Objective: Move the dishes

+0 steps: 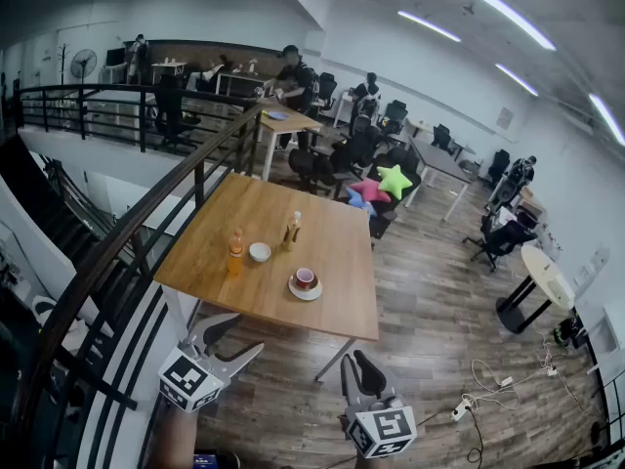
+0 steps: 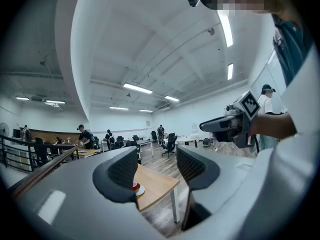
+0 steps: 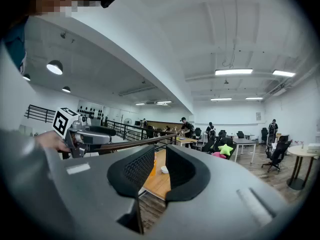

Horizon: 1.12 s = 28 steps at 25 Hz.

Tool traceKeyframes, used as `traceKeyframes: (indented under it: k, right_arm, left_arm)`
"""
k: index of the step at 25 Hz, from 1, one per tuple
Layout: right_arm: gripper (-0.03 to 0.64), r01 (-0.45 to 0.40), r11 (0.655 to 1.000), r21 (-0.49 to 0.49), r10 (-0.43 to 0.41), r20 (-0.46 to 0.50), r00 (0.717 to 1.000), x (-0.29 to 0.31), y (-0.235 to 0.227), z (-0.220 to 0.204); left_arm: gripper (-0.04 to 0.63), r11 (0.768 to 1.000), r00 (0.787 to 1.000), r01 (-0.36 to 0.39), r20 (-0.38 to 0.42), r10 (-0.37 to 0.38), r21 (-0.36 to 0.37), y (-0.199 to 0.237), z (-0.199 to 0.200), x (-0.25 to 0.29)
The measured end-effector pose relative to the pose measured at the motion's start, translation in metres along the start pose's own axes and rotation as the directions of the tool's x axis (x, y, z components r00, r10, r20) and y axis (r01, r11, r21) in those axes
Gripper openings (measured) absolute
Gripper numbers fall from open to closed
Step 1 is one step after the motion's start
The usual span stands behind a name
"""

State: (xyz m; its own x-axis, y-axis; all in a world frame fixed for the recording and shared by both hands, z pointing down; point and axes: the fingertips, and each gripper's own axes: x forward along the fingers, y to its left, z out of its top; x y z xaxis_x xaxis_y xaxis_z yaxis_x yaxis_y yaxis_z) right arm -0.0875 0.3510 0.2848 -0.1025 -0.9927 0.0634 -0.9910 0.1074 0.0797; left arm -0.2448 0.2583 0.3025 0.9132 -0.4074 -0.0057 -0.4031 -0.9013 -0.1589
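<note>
A wooden table stands ahead of me. On it are a red-lined cup on a white saucer, a white bowl, an orange bottle and a second bottle. My left gripper and right gripper hang level in front of the table's near edge, well short of the dishes. Each has its jaws close together and holds nothing. The left gripper view looks past the left gripper to the cup. The bowl shows beyond the right gripper.
A dark metal railing runs along the table's left side, with a stairwell beyond it. Star cushions, office chairs and desks with people fill the back. A round table and floor cables lie to the right.
</note>
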Motion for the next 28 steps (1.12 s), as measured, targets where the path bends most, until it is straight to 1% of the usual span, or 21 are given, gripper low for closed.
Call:
traceKeyframes:
  k: [7, 18, 24, 28]
  right_arm:
    - [0.054, 0.008, 1.000, -0.002, -0.008, -0.010, 1.000, 0.008, 0.003, -0.006]
    - [0.053, 0.037, 0.999, 0.012, -0.037, -0.037, 0.999, 0.026, 0.009, -0.008]
    - [0.054, 0.068, 0.997, 0.037, -0.067, -0.018, 0.998, 0.038, 0.011, -0.003]
    - [0.054, 0.073, 0.997, 0.041, -0.072, -0.013, 0.997, 0.044, 0.015, -0.003]
  left_arm:
    - [0.242, 1.000, 1.000, 0.008, -0.006, -0.008, -0.002, 0.008, -0.007, 0.001]
    - [0.242, 0.999, 0.999, 0.046, -0.004, -0.046, -0.016, 0.028, -0.015, 0.007]
    - [0.242, 0.998, 0.998, 0.060, 0.005, -0.060, -0.023, 0.043, -0.019, 0.009]
    - [0.242, 0.998, 0.998, 0.059, 0.016, -0.059, -0.028, 0.050, -0.022, 0.007]
